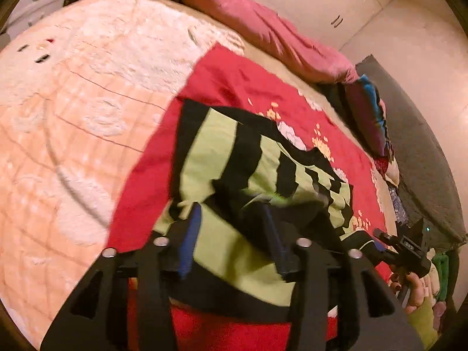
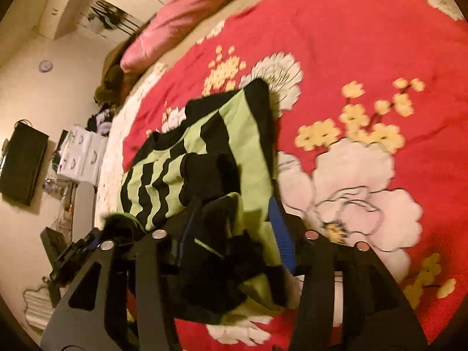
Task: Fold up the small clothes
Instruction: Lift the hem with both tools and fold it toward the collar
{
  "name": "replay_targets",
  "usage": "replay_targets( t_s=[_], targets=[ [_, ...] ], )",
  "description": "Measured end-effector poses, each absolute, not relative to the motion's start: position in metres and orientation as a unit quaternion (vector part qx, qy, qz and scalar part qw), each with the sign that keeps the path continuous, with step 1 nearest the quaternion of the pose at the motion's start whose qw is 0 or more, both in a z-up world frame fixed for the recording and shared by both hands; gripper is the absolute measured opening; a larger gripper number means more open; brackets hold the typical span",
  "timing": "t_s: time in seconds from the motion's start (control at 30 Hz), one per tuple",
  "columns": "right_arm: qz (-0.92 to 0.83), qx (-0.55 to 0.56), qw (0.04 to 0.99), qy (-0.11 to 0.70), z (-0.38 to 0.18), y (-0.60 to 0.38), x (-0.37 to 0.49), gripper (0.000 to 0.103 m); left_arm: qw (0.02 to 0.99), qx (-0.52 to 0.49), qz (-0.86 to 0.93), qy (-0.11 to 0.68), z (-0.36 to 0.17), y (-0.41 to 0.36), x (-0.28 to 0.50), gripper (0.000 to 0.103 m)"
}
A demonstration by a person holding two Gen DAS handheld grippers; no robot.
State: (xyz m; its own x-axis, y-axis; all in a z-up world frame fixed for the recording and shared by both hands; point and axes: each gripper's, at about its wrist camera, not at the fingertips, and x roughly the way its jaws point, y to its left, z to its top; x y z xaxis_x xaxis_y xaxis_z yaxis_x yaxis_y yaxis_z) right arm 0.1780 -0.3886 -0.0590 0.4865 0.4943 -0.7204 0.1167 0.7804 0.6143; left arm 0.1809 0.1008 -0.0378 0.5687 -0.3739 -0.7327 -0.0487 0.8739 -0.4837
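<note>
A small garment with black and lime-green stripes (image 1: 234,158) lies on a red floral blanket (image 1: 228,84) on the bed. My left gripper (image 1: 231,228) has its blue-padded fingers (image 1: 190,239) spread, with a fold of the garment bunched between them. In the right wrist view the same garment (image 2: 210,146) lies ahead, and my right gripper (image 2: 234,228) has its fingers (image 2: 280,234) spread around a bunched edge of it. The right gripper also shows at the far right of the left wrist view (image 1: 406,248). Both views are blurred by motion.
A peach quilt (image 1: 73,117) covers the bed's left part. A pink pillow (image 1: 263,29) lies along the far edge. Dark clothes (image 1: 368,114) are piled at the bed's right. A white drawer unit (image 2: 82,155) and black box (image 2: 20,161) stand beyond the bed.
</note>
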Motion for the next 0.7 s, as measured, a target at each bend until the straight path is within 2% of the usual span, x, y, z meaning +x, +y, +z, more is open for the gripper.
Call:
replay_targets(
  t_s=[0.13,0.2,0.23,0.3,0.37,0.43,0.53,0.6,0.7],
  targets=[
    [0.12,0.232,0.84,0.476,-0.05,-0.393,0.153,0.053,0.877,-0.189,-0.081,0.435,-0.028,0.111,0.157,0.044],
    [0.126,0.156,0.859,0.471,-0.042,-0.385,0.137,0.057,0.889,-0.129,-0.072,0.434,-0.024,0.108,0.146,0.047],
    [0.129,0.122,0.863,0.473,-0.041,-0.379,0.131,0.062,0.892,-0.103,-0.068,0.434,-0.022,0.106,0.142,0.052],
    [0.146,0.083,0.861,0.481,-0.039,-0.368,0.12,0.065,0.897,-0.047,-0.063,0.435,-0.02,0.1,0.137,0.055],
    [0.175,0.068,0.858,0.478,-0.038,-0.355,0.115,0.068,0.897,-0.018,-0.068,0.436,-0.018,0.095,0.135,0.056],
    [0.183,0.054,0.856,0.481,-0.038,-0.344,0.114,0.071,0.895,0.009,-0.081,0.438,-0.017,0.085,0.141,0.063],
    [0.19,0.065,0.853,0.481,-0.041,-0.328,0.127,0.071,0.885,0.071,-0.109,0.447,-0.021,0.059,0.154,0.063],
    [0.189,0.066,0.851,0.485,-0.043,-0.322,0.132,0.071,0.864,0.147,-0.113,0.467,-0.034,0.038,0.167,0.063],
    [0.174,0.057,0.846,0.501,-0.047,-0.315,0.142,0.07,0.857,0.208,-0.115,0.456,-0.04,0.022,0.176,0.063]
  ],
)
